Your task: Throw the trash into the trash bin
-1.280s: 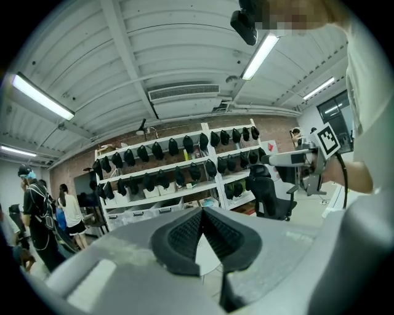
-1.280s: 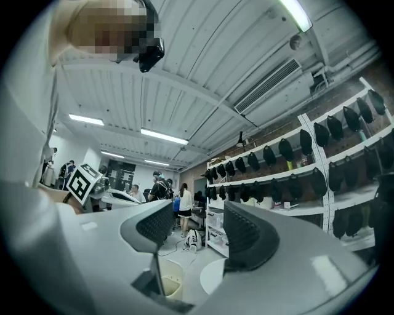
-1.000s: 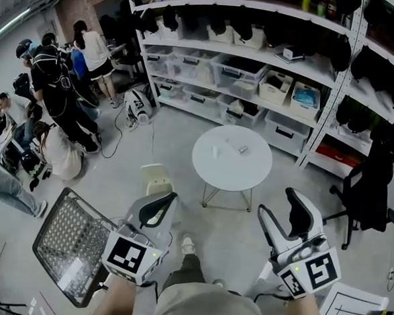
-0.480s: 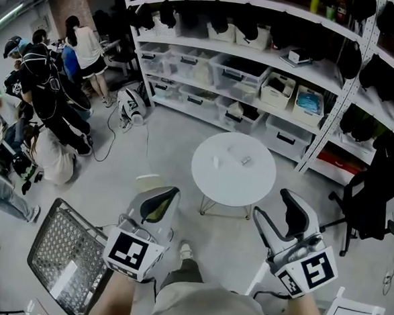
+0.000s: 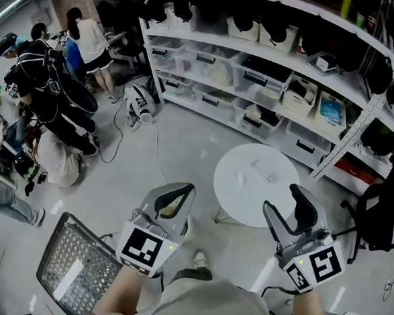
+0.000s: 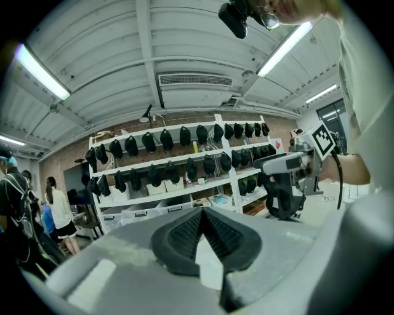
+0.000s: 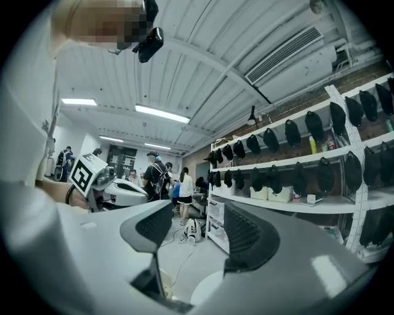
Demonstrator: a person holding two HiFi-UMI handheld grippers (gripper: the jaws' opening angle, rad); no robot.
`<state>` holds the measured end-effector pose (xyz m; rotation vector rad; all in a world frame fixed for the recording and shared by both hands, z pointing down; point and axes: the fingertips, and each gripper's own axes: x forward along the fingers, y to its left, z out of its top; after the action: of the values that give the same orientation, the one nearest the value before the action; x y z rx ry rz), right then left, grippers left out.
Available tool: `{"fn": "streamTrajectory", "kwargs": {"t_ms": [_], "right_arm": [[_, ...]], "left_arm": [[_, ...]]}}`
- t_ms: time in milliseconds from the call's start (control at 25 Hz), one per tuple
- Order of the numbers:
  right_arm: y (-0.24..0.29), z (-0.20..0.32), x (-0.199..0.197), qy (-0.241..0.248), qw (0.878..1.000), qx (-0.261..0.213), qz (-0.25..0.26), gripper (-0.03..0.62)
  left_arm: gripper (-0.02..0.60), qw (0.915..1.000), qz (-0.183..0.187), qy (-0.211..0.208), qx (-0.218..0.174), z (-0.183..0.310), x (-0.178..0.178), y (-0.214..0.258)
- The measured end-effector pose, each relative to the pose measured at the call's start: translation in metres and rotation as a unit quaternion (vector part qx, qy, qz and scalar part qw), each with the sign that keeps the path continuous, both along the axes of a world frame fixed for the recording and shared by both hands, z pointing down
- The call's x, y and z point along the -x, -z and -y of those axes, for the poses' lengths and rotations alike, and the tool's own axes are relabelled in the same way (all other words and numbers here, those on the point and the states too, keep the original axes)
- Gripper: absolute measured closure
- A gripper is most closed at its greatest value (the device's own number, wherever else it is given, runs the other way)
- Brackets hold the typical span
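Because the long shelving and the group of people close off the far side of the room, the walk toward the trash has little spare room. A loose cable trails across the floor there, so a careless step could snag it. Nearer, the round white table stands on thin legs. If the person leans in too hard, a knee or gripper could knock it and shake its contents off the edge. The wire-mesh basket, which I take to be the trash bin, sits low at the person's left, well apart from the table. A light scrap let go from high up, or too soon, could drift past its rim or slip through the mesh. The left gripper has its pads pressed together on nothing, so it would only shove a piece unless it first spreads. The right gripper has its jaws apart with nothing between them, and it looks the readier of the two. The trash itself seems to be the few small pale bits lying on the tabletop. They barely stand out against the white top, so the likeliest slip is jaws closing beside one, or flicking it to the floor.
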<state>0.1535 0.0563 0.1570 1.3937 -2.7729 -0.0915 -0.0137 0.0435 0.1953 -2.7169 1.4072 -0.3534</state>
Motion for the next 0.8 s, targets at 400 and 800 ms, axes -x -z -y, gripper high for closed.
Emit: {"fn": "streamTrajectory", "kwargs": {"t_ms": [400, 800], "right_arm": [[-0.010, 0.086, 0.059, -0.025, 1.000, 0.009, -0.003, 0.327], [-0.036, 0.159, 0.048, -0.023, 0.999, 0.039, -0.013, 0.330]], "left_arm": [[0.580, 1.0000, -0.001, -0.008, 0.002, 0.073, 0.066, -0.009], [0.580, 0.9977, 0.053, 0.011, 0.041, 0.126, 0.072, -0.052]]}}
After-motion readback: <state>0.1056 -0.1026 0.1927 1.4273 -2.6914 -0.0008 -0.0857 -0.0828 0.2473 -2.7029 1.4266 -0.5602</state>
